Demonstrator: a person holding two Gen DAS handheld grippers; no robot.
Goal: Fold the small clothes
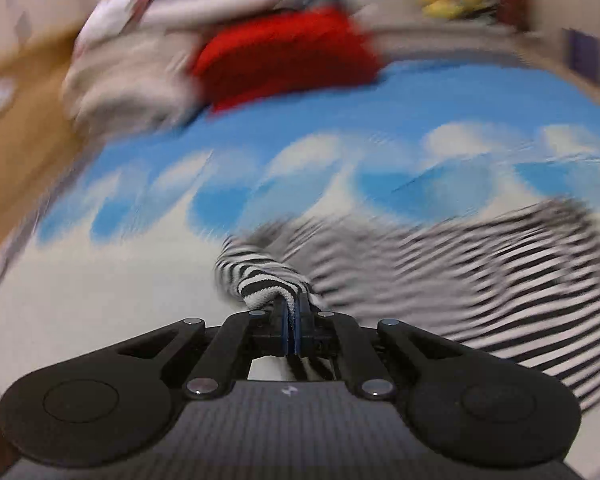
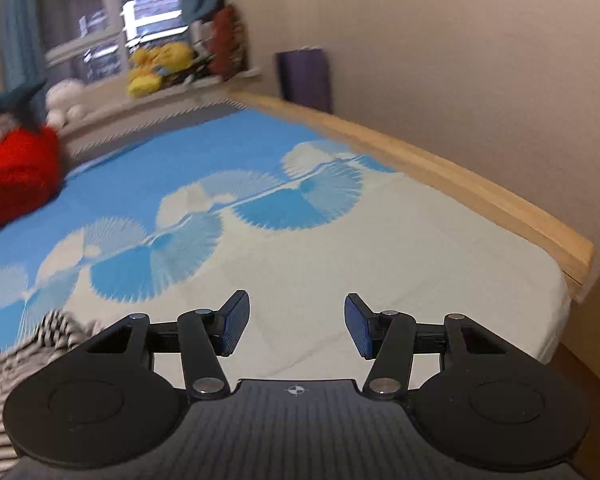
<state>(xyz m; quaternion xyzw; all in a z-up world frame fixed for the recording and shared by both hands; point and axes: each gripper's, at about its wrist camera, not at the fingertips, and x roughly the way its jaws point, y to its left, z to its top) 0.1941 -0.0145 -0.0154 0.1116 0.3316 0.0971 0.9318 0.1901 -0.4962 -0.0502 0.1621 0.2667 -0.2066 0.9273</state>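
A black-and-white striped garment (image 1: 480,280) lies on the bed's blue-and-white sheet (image 1: 260,152). My left gripper (image 1: 291,308) is shut on a bunched edge of the striped garment, with cloth wrapped over the fingertips. The left wrist view is blurred by motion. My right gripper (image 2: 296,324) is open and empty above the white part of the sheet (image 2: 380,248). The striped garment shows at the lower left of the right wrist view (image 2: 16,356), beside the gripper and apart from it.
A pile of clothes with a red piece (image 1: 284,60) and beige pieces (image 1: 132,80) sits at the far side of the bed. A wooden bed rail (image 2: 460,188) runs along the right. Soft toys (image 2: 160,66) line the windowsill. A purple object (image 2: 304,76) stands by the wall.
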